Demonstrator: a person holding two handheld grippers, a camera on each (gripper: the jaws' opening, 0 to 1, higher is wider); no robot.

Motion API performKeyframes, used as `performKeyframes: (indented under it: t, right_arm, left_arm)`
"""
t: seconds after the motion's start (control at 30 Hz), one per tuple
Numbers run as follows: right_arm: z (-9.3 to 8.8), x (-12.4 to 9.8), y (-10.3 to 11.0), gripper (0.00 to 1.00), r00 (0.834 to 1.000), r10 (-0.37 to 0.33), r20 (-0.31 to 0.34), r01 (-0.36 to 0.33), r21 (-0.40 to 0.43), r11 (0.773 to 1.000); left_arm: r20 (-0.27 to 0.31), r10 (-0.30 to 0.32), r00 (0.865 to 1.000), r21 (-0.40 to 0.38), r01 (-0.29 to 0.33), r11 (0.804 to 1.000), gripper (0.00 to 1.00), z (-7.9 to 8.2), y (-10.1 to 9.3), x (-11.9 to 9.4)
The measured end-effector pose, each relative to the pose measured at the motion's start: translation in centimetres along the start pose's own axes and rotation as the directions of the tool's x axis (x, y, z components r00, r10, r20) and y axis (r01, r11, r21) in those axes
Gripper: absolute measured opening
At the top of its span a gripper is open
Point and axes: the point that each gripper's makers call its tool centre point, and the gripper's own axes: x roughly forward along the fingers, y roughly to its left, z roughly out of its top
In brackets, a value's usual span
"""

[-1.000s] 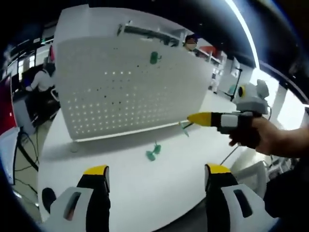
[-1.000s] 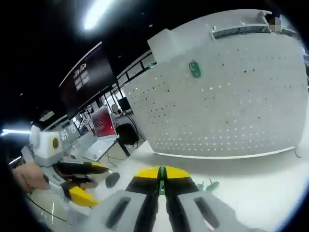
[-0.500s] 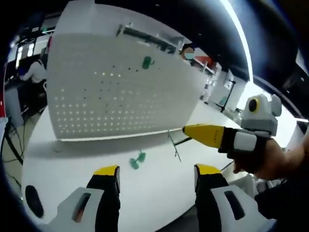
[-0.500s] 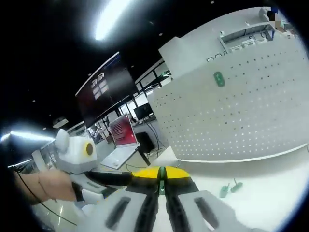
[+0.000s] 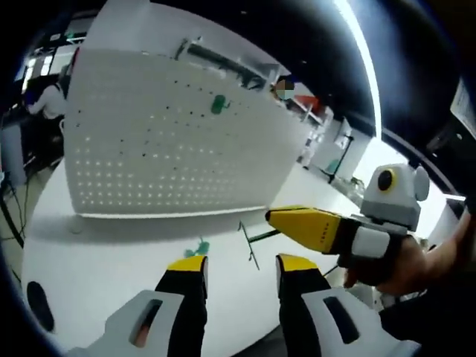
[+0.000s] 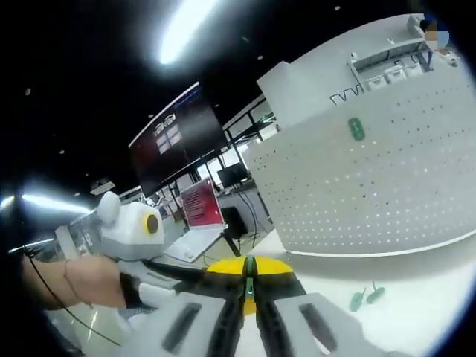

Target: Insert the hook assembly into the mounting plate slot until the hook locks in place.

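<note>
The hook (image 6: 250,277) sits pinched between the right gripper's (image 6: 250,274) closed yellow tips, a thin green sliver showing at the seam in the right gripper view. In the left gripper view the same gripper (image 5: 277,217) comes in from the right, held by a hand (image 5: 416,268), and a thin dark wire (image 5: 249,244) hangs from its tip above the table (image 5: 97,275).

A second green hook (image 5: 198,248) lies loose on the table in front of the pegboard (image 5: 163,141); the right gripper view shows it too (image 6: 366,297), near the board's (image 6: 372,186) foot. A third green piece (image 5: 218,104) is already mounted high on the upright white board, also seen from the right gripper (image 6: 357,129).

The left gripper (image 5: 240,264) is open and holds nothing, jaws apart with a moderate gap, hovering over the table just short of the loose hook. It shows at the left of the right gripper view (image 6: 167,271), a hand (image 6: 82,282) around it, close beside the right gripper's tips.

Behind stand a laptop (image 6: 195,223) and a dark wall screen (image 6: 175,141).
</note>
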Motion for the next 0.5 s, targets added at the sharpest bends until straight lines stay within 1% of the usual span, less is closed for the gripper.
performKeyframes:
  t: [0.13,0.17,0.23,0.3,0.37,0.43,0.5]
  right_arm:
    - [0.0,0.0,0.3,0.00,1.000,0.010,0.003,-0.010,-0.001,1.000]
    - [0.0,0.1,0.4,0.00,1.000,0.014,0.002,-0.014,0.000,1.000]
    - [0.0,0.1,0.6,0.00,1.000,0.021,0.003,-0.021,0.000,1.000]
    - [0.0,0.1,0.7,0.00,1.000,0.023,0.005,-0.023,-0.004,1.000]
    - [0.1,0.1,0.9,0.00,1.000,0.027,0.010,-0.027,-0.001,1.000]
    - [0.2,0.2,1.0,0.00,1.000,0.029,0.013,-0.029,-0.005,1.000]
    - [0.3,0.2,1.2,0.00,0.999,0.030,0.018,-0.030,0.000,1.000]
  left_arm:
    - [-0.004,-0.021,1.000,-0.023,0.021,1.000,0.21,-0.1,-0.3,0.0]
    - [-0.003,-0.023,1.000,-0.025,0.023,0.999,0.19,-0.1,-0.4,0.0]
    - [0.016,-0.027,1.000,-0.031,0.027,0.999,0.18,0.1,-0.5,0.0]
    - [0.043,-0.037,0.998,-0.062,0.039,0.997,0.18,0.5,-0.8,-0.1]
    - [0.039,-0.045,0.998,-0.083,0.048,0.995,0.14,0.4,-0.8,-0.1]
    - [0.039,-0.049,0.998,-0.090,0.052,0.995,0.07,0.3,-0.9,-0.2]
    - [0.045,-0.050,0.998,-0.094,0.054,0.994,0.06,0.4,-0.8,-0.4]
